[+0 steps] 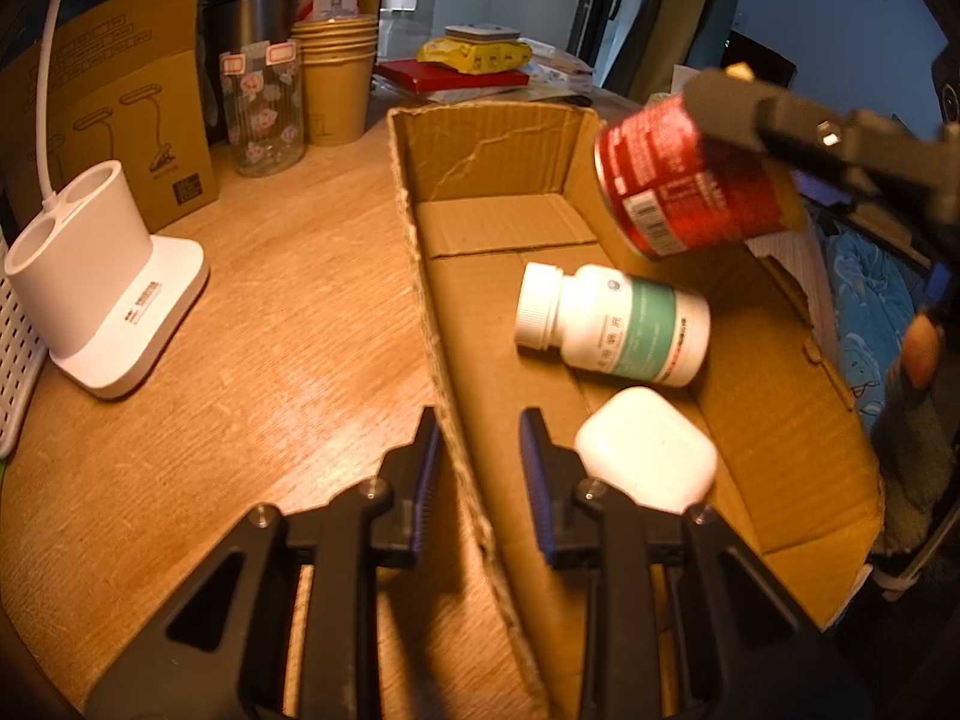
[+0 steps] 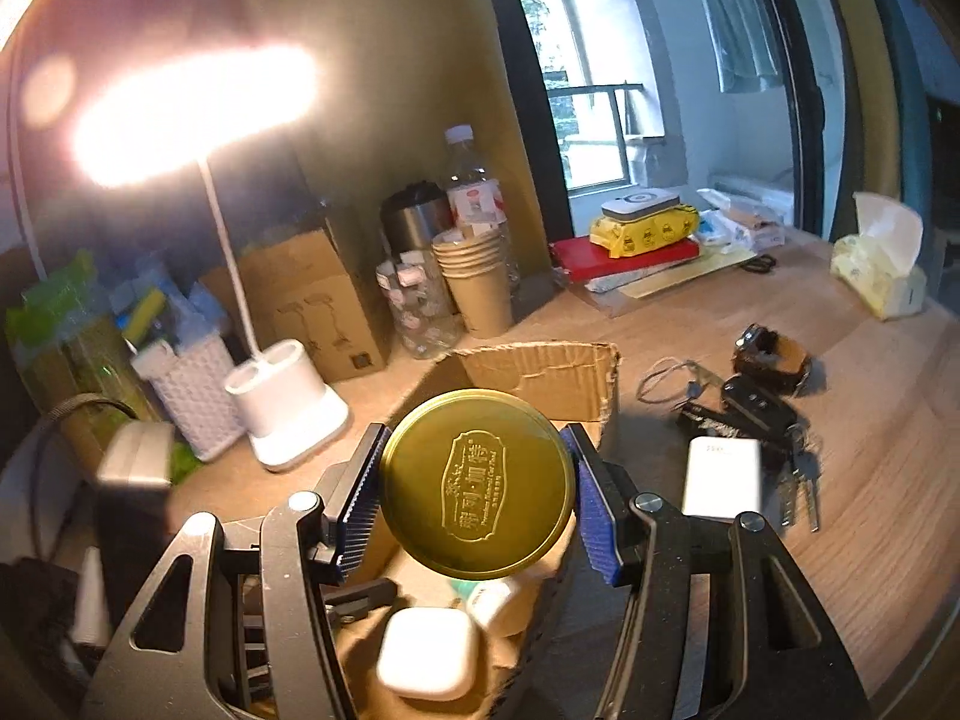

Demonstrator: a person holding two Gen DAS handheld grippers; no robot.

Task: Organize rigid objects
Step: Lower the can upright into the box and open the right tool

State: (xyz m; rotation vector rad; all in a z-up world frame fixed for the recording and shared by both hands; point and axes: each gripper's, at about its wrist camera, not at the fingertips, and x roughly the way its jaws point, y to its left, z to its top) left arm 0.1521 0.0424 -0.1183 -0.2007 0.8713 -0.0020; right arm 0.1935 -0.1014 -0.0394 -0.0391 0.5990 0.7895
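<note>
An open cardboard box point(image 1: 498, 150) lies on the wooden desk. Inside it are a white pill bottle point(image 1: 612, 324) with a green label, lying on its side, and a white earbud case point(image 1: 648, 450). My left gripper point(image 1: 480, 456) is shut on the box's left wall, one finger outside and one inside. My right gripper point(image 2: 474, 438) is shut on a red can point(image 1: 690, 180) with a gold lid point(image 2: 477, 483). It holds the can tilted in the air above the box's right side. The earbud case point(image 2: 426, 651) shows below the can.
A white lamp base point(image 1: 102, 276), a brown carton point(image 1: 120, 108), a patterned glass jar point(image 1: 264, 114) and stacked paper cups point(image 1: 336, 84) stand left of the box. Keys point(image 2: 762, 408), a white power bank point(image 2: 723, 477) and a tissue pack point(image 2: 882, 264) lie to its right.
</note>
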